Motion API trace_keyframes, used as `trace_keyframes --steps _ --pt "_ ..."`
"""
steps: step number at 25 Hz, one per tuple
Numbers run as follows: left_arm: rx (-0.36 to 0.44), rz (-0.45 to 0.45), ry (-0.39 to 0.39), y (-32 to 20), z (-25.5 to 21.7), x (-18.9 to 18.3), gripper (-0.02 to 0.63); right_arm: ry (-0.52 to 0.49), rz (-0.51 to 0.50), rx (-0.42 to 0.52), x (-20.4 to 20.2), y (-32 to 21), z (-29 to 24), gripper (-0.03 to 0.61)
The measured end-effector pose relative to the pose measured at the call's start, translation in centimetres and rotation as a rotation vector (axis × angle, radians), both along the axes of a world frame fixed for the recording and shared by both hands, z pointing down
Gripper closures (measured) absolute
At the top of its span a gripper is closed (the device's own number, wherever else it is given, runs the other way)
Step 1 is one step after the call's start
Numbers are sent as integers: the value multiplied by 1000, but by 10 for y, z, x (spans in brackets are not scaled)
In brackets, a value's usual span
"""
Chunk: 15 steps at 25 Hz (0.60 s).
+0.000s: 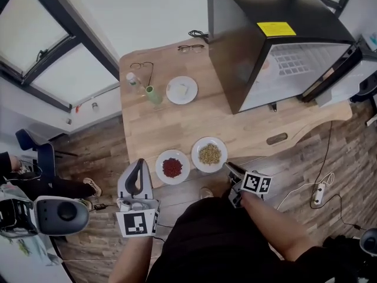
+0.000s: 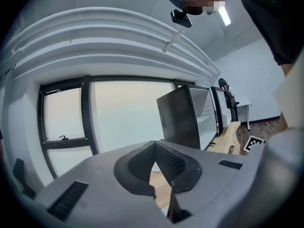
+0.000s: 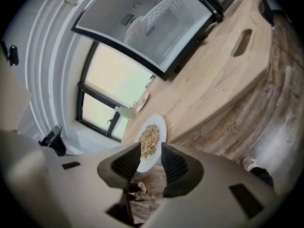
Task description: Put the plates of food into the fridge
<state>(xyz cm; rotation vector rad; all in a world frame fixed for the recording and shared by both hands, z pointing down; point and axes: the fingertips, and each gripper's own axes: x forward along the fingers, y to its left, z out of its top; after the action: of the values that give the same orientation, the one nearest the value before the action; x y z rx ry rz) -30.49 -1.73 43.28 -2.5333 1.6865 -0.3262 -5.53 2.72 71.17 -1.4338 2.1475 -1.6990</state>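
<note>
Right gripper (image 3: 149, 148), jaws spread, is straddling the grain plate's (image 1: 210, 154) near rim, likely to carry it to the fridge (image 1: 277, 46); left gripper (image 1: 139, 165), jaws together and empty, is idling off-table.

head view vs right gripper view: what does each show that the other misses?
Head view only: the plate of red food, two pairs of glasses at the far edge, and the left gripper just off the near edge of the table.

Right gripper view only: how the right gripper stands, jaws apart, with the rim of the grain plate lined up in the gap. Contact can't be told.

Both: the grain plate, the open fridge, the table, the green bottle and the far white plate.
</note>
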Motion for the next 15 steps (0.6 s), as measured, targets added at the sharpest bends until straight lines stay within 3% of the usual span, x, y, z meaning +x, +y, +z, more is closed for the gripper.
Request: trace_keyframes --steps 4,9,12,15 --pt "12 1 -41 3 -1 -11 609 -1 17 -64 -8 1 25 426" --pt "19 -15 -49 6 -5 -27 610 -110 93 -112 -15 3 38 427" --pt "32 -34 -23 7 -8 -36 609 -190 120 -111 -21 -3 36 503" --pt "41 -38 -19 7 -9 -41 609 -262 152 -97 -22 -9 29 527"
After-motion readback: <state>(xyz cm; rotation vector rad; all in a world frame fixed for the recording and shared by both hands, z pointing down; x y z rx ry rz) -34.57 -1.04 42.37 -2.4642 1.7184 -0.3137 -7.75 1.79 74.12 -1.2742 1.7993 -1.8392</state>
